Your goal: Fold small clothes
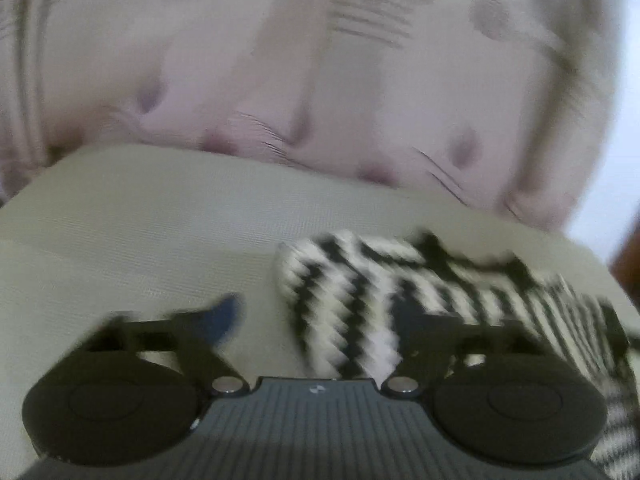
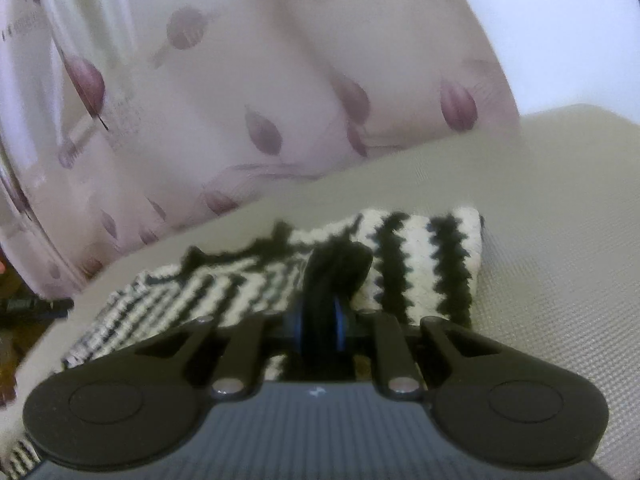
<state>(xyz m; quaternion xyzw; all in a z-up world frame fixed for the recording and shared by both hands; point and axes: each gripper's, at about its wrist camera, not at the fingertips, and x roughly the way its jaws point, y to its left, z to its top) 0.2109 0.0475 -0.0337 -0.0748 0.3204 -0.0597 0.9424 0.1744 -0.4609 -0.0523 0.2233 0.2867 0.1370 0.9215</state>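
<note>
A small black-and-white zigzag knit garment [image 1: 400,292] lies on a beige textured surface [image 1: 140,232]. In the left wrist view my left gripper [image 1: 320,320] is open, its blue-tipped left finger [image 1: 224,316] on bare surface and its right finger on the knit; the frame is blurred. In the right wrist view the garment [image 2: 420,256] lies partly folded, and my right gripper [image 2: 320,320] is shut on a black edge of the knit [image 2: 340,264], lifting it a little.
A pale pink curtain with purple leaf print [image 2: 240,100] hangs just behind the surface [image 2: 560,240]. The surface edge and dark floor items [image 2: 24,308] lie at the left. A bright wall [image 2: 560,32] is at the upper right.
</note>
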